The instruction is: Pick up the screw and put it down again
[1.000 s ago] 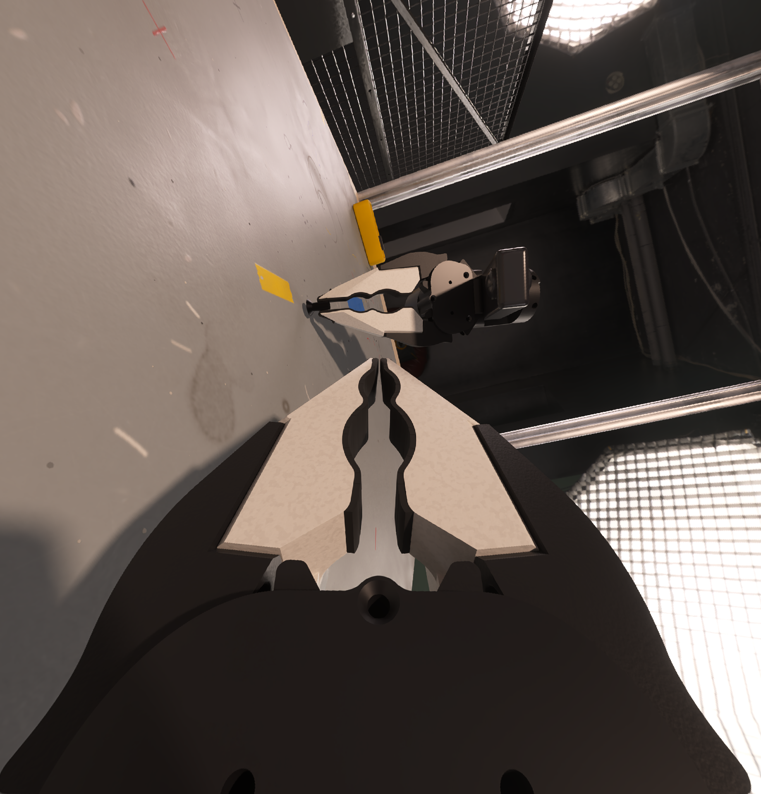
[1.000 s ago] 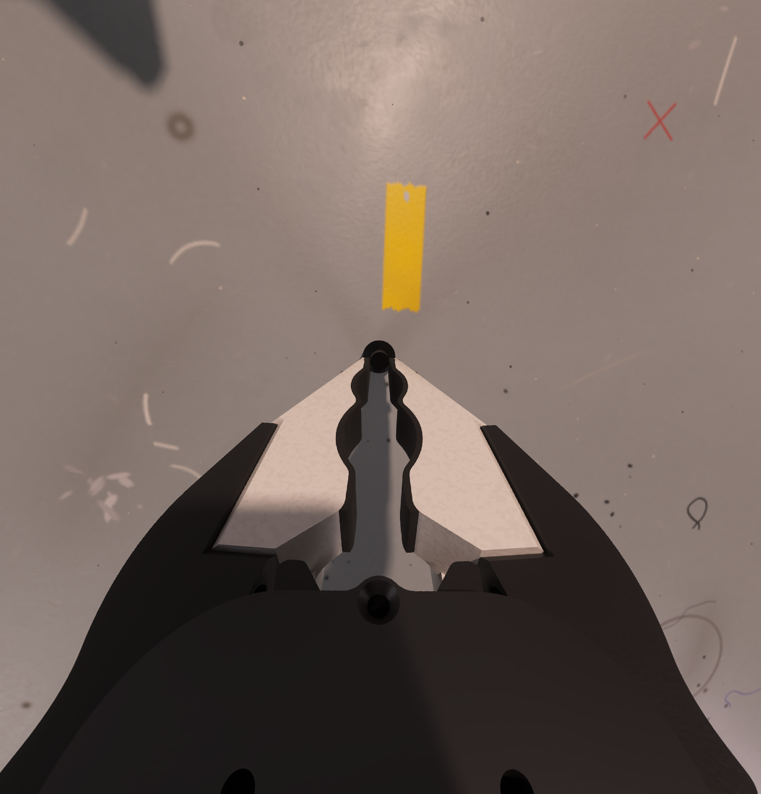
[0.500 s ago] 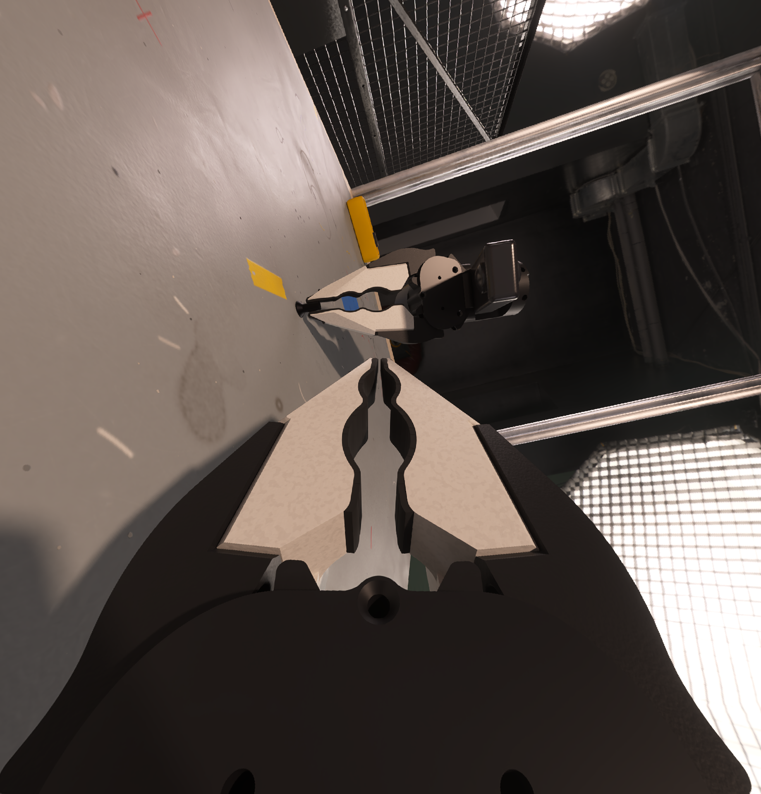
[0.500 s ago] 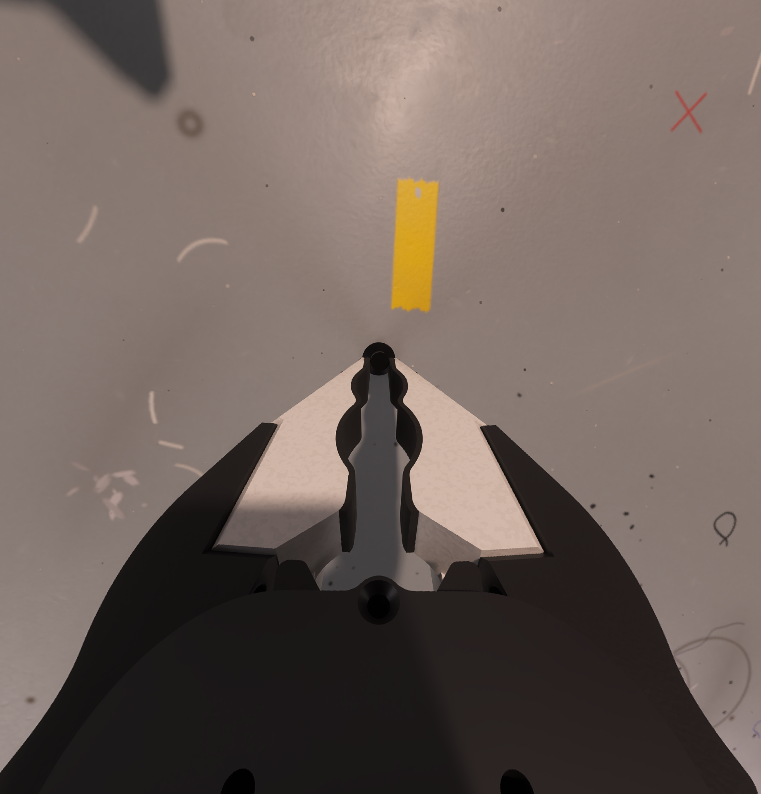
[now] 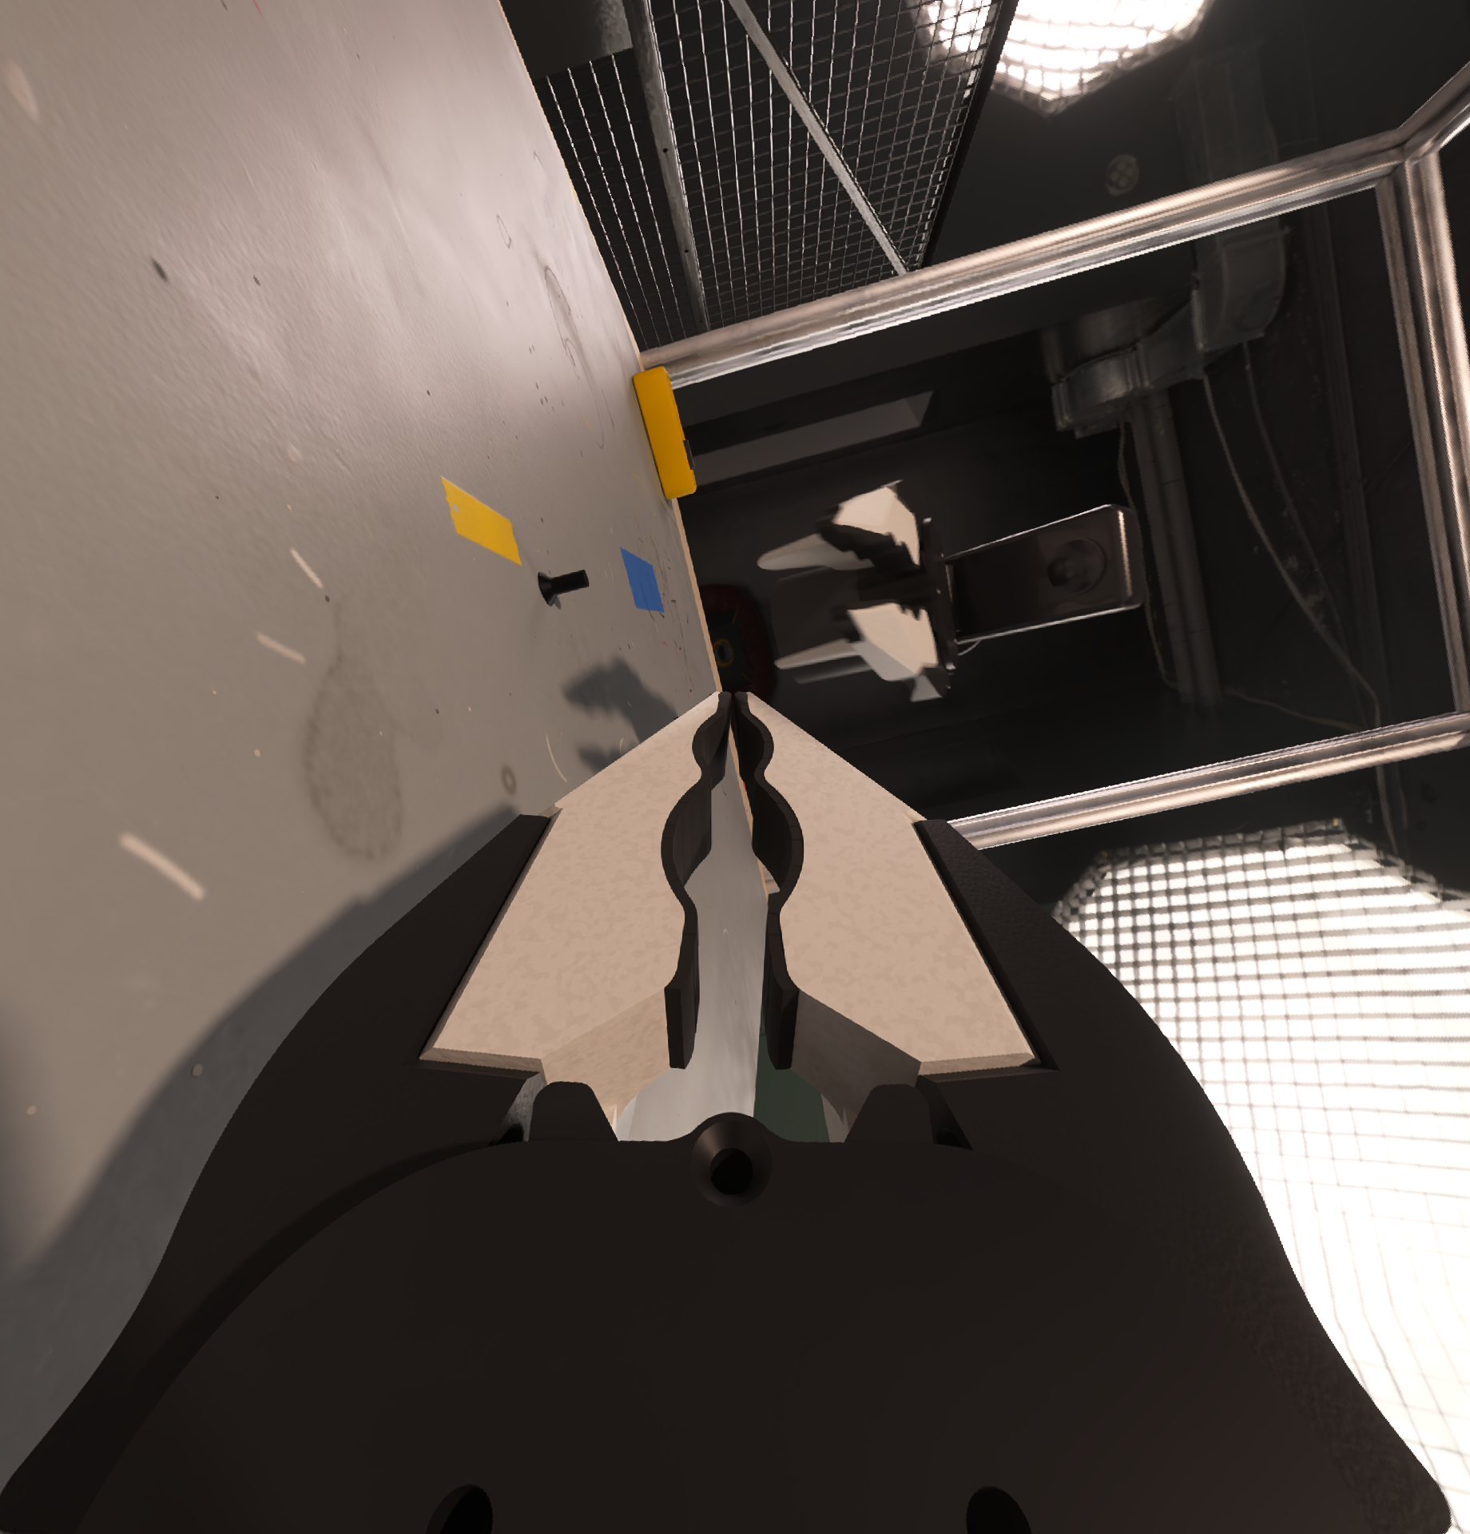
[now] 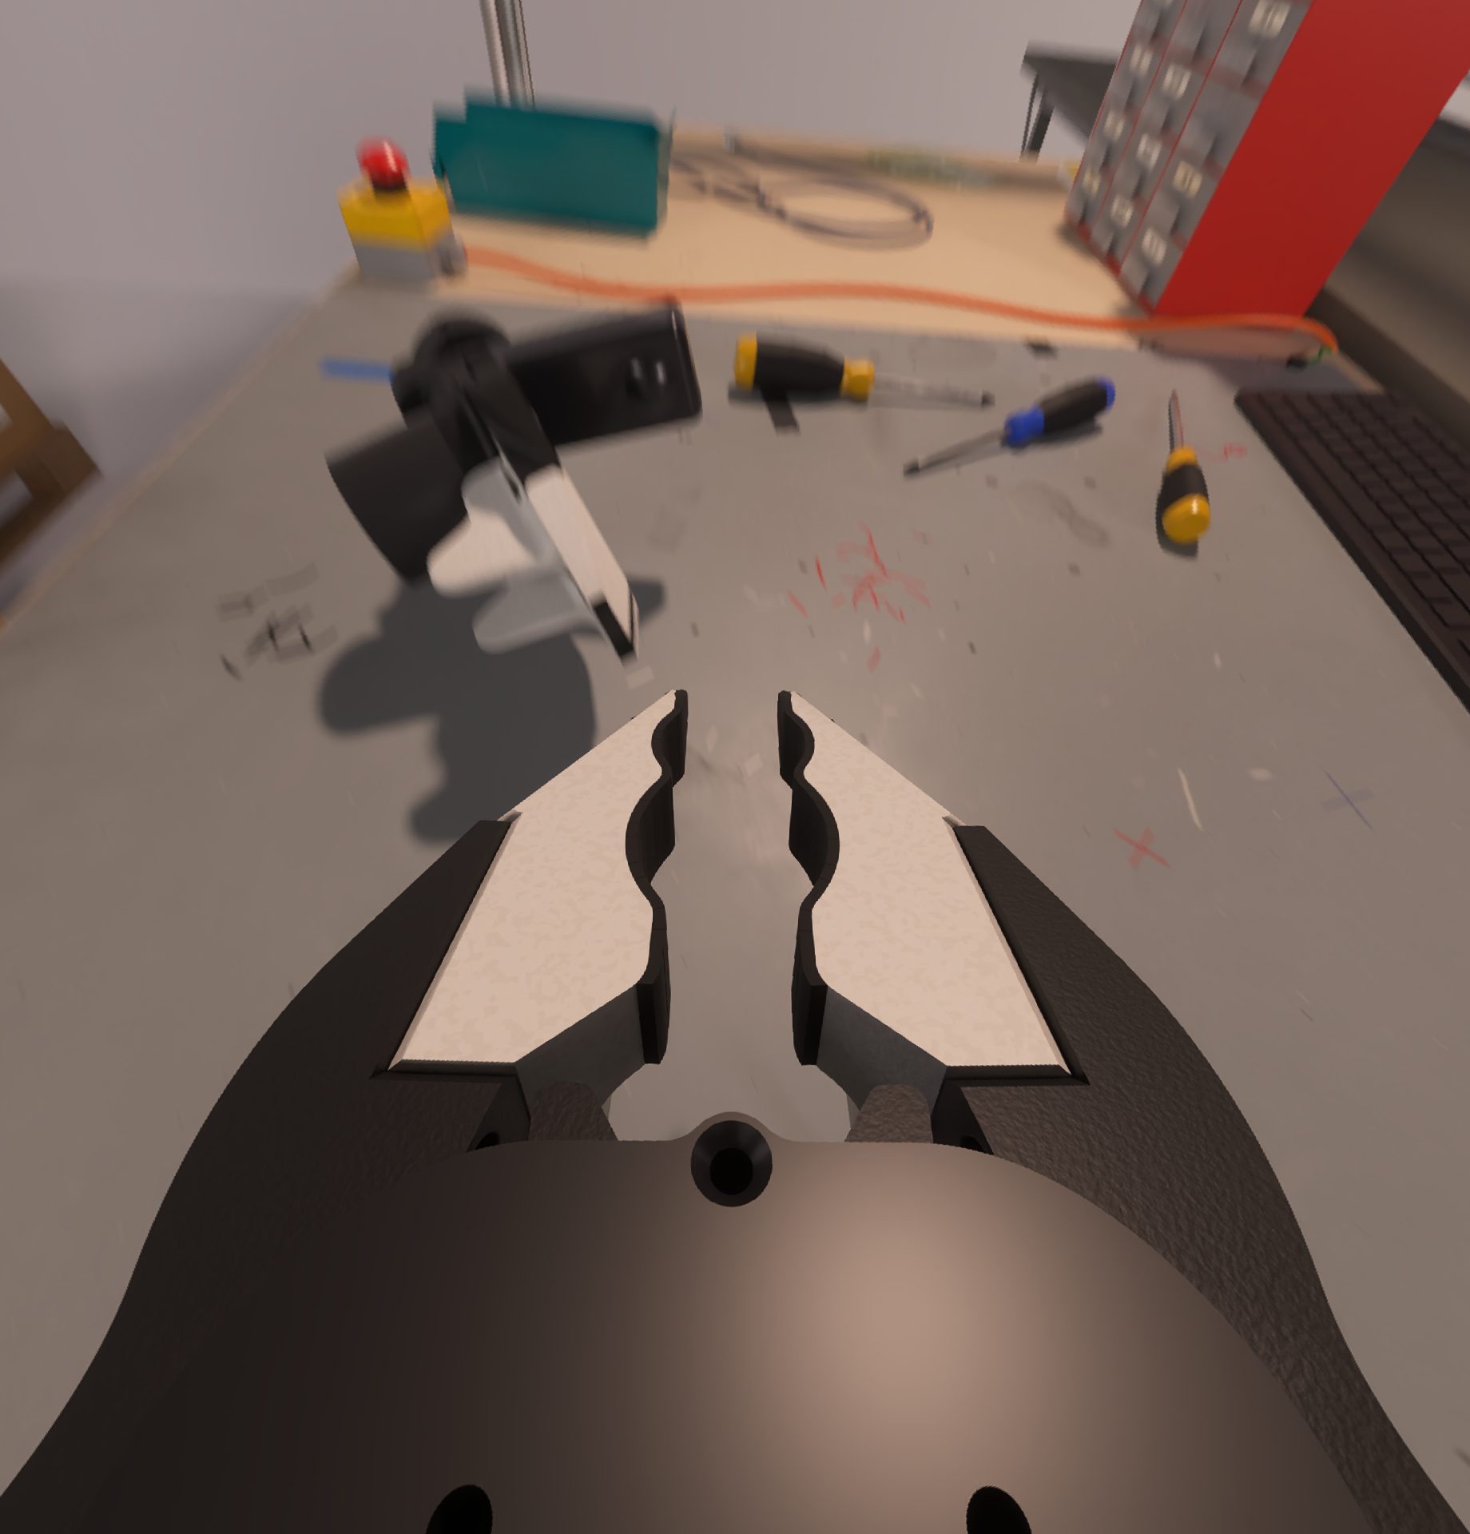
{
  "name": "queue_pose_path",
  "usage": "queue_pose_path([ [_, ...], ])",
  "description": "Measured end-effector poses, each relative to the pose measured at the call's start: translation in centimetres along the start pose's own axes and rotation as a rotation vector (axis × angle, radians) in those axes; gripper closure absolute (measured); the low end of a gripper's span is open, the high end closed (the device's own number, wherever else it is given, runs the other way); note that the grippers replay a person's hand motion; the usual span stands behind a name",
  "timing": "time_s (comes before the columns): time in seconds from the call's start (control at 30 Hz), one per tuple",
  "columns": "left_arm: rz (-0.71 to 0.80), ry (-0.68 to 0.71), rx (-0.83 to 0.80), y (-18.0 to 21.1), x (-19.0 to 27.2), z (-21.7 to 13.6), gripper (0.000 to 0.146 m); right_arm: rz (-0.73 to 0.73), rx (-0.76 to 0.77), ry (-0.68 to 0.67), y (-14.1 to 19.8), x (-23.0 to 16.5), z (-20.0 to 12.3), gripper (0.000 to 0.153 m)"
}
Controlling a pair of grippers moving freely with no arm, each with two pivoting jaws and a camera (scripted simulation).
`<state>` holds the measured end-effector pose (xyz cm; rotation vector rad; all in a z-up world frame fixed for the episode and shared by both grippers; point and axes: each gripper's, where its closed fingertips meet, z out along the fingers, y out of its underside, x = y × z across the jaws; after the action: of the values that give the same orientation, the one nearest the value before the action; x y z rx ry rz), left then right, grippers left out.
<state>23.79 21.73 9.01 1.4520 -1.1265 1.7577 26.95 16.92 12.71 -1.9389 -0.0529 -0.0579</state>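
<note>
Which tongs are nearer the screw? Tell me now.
Right, likely. The right tongs hang open above the screw, clear of the table; the left tongs, shut, sit farther back.

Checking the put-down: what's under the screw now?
The screw stands head-down on the bare grey table, between yellow tape and blue tape. The contact patch itself is hidden.

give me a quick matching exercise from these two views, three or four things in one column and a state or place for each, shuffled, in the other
Things:
1. screw
2. left gripper
3. right gripper
4. blue tape

States or places:
A. open, nothing between its fingers
B. shut, holding nothing
C. on the table, free, between the two tape patches
D. flat on the table near its edge

Pairs: 1-C, 2-B, 3-A, 4-D
</note>
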Motion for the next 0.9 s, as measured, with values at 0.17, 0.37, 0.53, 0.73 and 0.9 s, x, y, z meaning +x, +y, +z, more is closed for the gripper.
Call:
queue_pose_path([
  [0.17, -0.007, 0.003, -0.005, 0.3, 0.0, 0.3, 0.146, 0.08, 0.001, 0.001, -0.5, -1.8, 3.6, 0.132],
  [0.37, 0.0, 0.006, -0.009, 0.5, 0.2, 0.3, 0.146, 0.029, -0.103, 0.055, 0.7, -2.2, 5.0, 0.133],
  [0.53, 0.02, -0.004, -0.005, 0.5, 0.3, 0.2, 0.146, 0.061, -0.132, 0.067, 0.6, -1.9, 4.9, 0.143],
  [0.73, 0.026, -0.014, -0.011, 0.7, 0.2, 0.2, 0.146, 0.068, -0.175, 0.077, 0.7, -1.6, 5.3, 0.151],
  [0.9, 0.031, -0.019, -0.011, 0.6, 0.2, 0.1, 0.145, 0.056, -0.218, 0.085, 1.2, -1.6, 5.5, 0.151],
])
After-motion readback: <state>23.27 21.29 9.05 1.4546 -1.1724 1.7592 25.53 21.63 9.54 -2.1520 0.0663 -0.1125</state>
